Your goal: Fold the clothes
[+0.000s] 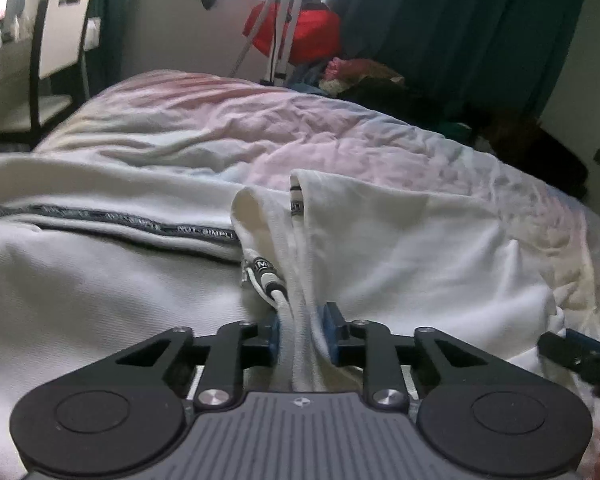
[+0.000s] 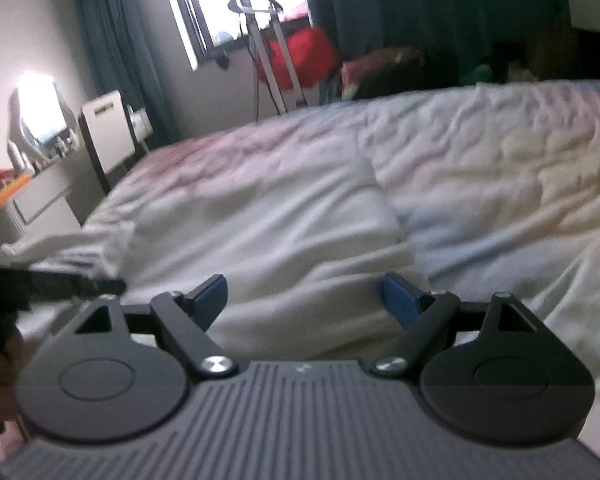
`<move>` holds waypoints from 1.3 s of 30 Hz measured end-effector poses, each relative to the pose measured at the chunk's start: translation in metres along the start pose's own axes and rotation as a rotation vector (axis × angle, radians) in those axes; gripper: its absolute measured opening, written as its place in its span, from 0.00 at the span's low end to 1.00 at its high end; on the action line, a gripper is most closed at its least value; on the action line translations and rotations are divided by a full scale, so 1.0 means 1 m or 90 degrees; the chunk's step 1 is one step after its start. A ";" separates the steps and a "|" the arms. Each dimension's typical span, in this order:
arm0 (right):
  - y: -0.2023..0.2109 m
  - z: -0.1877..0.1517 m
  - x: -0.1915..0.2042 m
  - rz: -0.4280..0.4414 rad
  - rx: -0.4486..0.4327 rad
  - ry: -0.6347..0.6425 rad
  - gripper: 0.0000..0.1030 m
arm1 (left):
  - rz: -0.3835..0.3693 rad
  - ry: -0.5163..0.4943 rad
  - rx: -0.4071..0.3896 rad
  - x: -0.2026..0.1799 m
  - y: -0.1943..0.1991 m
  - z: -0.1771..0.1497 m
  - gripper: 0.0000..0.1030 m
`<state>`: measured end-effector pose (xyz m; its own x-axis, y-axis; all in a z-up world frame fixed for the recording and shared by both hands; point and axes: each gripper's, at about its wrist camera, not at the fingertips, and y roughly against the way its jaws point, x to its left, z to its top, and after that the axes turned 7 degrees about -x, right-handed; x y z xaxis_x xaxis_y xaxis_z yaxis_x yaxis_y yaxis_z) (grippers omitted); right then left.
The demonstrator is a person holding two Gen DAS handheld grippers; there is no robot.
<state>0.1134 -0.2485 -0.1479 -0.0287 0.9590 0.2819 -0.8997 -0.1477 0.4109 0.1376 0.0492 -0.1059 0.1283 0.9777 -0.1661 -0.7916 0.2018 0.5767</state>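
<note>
Closest to the left wrist camera, the left gripper (image 1: 300, 334) pinches a bunched fold of a white garment (image 1: 400, 240) between its blue pads, alongside a drawstring (image 1: 266, 276). That garment lies spread across a rumpled pale bed (image 1: 220, 120), with a grey lettered stripe (image 1: 140, 222) running left. In the right wrist view, the right gripper (image 2: 304, 300) hovers over white fabric, fingers wide apart and holding nothing. Its cloth looks soft, light and floppy, so edges or corners seem the best holds. Beyond the bed stand a chair (image 1: 58, 56), a tripod (image 1: 284, 28), a red bag (image 1: 304, 32) and a pile of clothes (image 1: 360, 76), none blocking the work.
</note>
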 end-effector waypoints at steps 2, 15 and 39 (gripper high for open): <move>-0.003 -0.003 0.001 -0.004 0.006 0.006 0.83 | 0.011 -0.009 -0.007 -0.002 0.009 -0.003 0.45; 0.027 0.004 0.008 -0.002 -0.024 0.005 0.83 | 0.154 0.210 -0.011 0.085 0.110 -0.005 0.96; 0.024 -0.013 0.040 0.029 -0.008 0.064 0.83 | 0.329 0.503 -0.104 0.245 0.104 -0.018 0.78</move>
<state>0.0846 -0.2106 -0.1382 -0.1134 0.9709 0.2110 -0.9015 -0.1898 0.3889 0.0758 0.3091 -0.1006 -0.6532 0.6099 -0.4488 -0.7185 -0.3120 0.6217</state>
